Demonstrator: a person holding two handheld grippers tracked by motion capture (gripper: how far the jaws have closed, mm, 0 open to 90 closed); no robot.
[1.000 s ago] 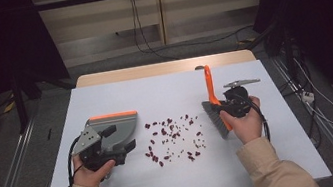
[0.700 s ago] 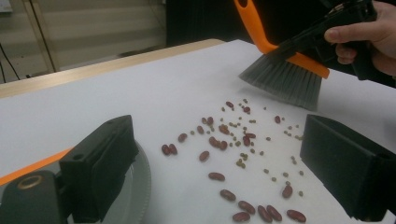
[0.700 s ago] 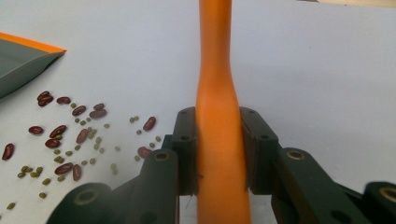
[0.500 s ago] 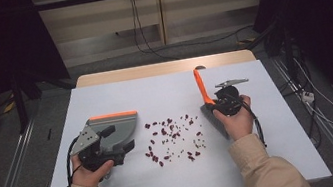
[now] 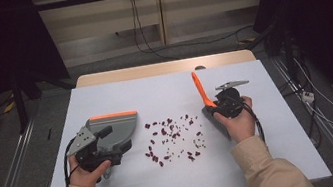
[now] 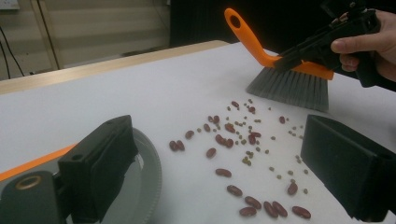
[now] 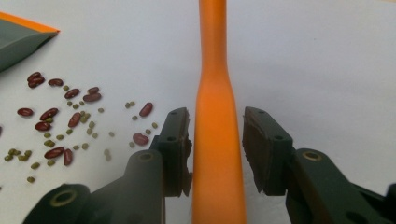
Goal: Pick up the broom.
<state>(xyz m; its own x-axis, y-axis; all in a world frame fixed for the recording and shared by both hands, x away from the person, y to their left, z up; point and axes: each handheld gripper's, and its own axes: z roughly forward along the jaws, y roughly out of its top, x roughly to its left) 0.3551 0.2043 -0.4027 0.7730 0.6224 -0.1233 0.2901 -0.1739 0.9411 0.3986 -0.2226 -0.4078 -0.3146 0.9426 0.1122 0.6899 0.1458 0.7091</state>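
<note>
Beans (image 5: 174, 138) lie between dustpan (image 5: 116, 126) and brush (image 5: 204, 95), whose handle sits inside the just-opening right gripper (image 7: 215, 149).

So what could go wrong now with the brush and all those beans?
1. The right hand-held gripper has just been opening, with gaps either side of the brush handle, so the brush may tip or slip loose.
2. Its bristles stand right beside the beans; a fall could scatter them.
3. The dustpan sits apart from the beans, so sweeping could miss it.
</note>
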